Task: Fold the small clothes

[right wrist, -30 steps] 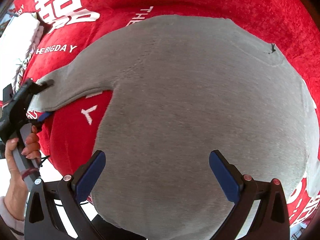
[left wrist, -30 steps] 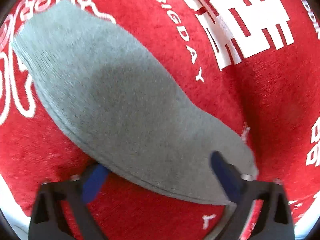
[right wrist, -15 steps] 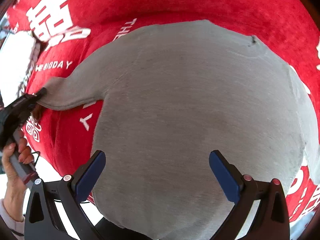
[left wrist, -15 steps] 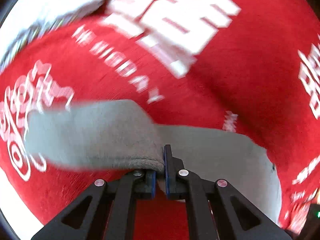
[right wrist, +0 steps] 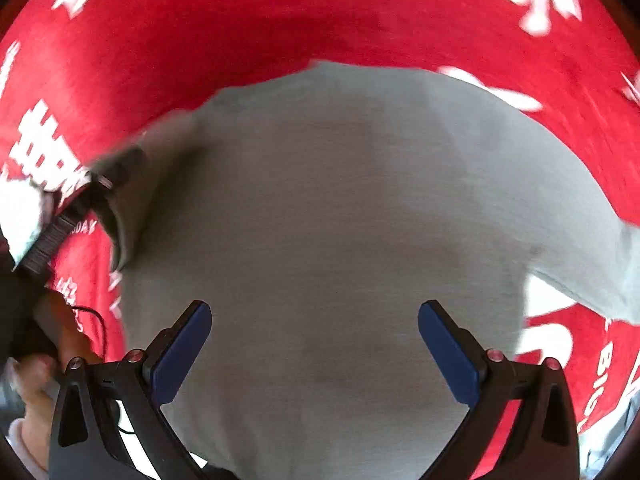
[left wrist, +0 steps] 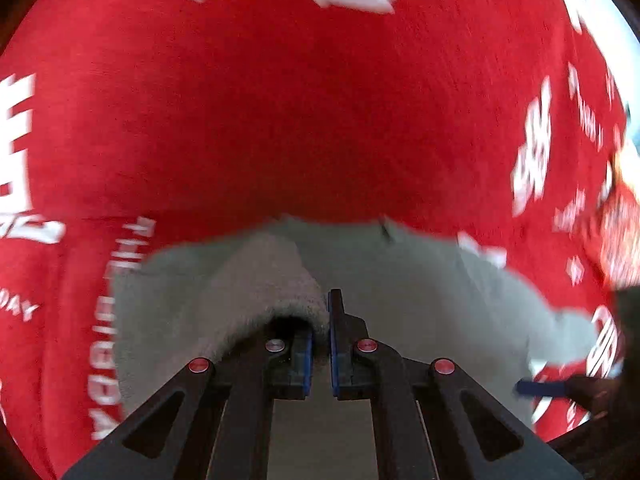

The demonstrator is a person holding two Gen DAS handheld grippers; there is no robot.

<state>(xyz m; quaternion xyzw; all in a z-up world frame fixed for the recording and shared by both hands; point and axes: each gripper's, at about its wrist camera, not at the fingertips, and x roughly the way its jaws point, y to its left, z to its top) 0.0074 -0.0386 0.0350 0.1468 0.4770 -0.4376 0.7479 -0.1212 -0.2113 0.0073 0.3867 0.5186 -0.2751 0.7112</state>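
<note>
Sleeve (left wrist: pixel 256 280) of the grey sweatshirt (right wrist: pixel 360 220) is now pinched in the left tool (left wrist: pixel 319 344), pads together on a bunched fold of knit. A second ago that tool was spread wide over the sleeve lying flat on the red printed cloth (left wrist: pixel 320 120); half a second ago it had closed on it. Now it has carried the sleeve inward, so grey body fabric shows beyond and beside the pads. My read: the sleeve-in fold is under way, not yet laid down.

Right tool (right wrist: pixel 316 352) is spread apart, hovering over the lower body of the garment, holding nothing; same posture across all three moments. Can't tell whether its pads touch the fabric.

Sweatshirt lies spread on the red cloth; whatever is under the cloth is hidden.

View differences:
- Left wrist view shows the grip itself: knit wedged between the blue pads. It catches only a blue sliver of the right tool at its right edge.
- Right wrist view shows the whole torso, flat, plus the other sleeve (right wrist: pixel 592 272) trailing off to the right, untouched. The left tool appears there at left as a dark blur over the sleeve; its pads are unreadable.

Both views are motion-blurred.
</note>
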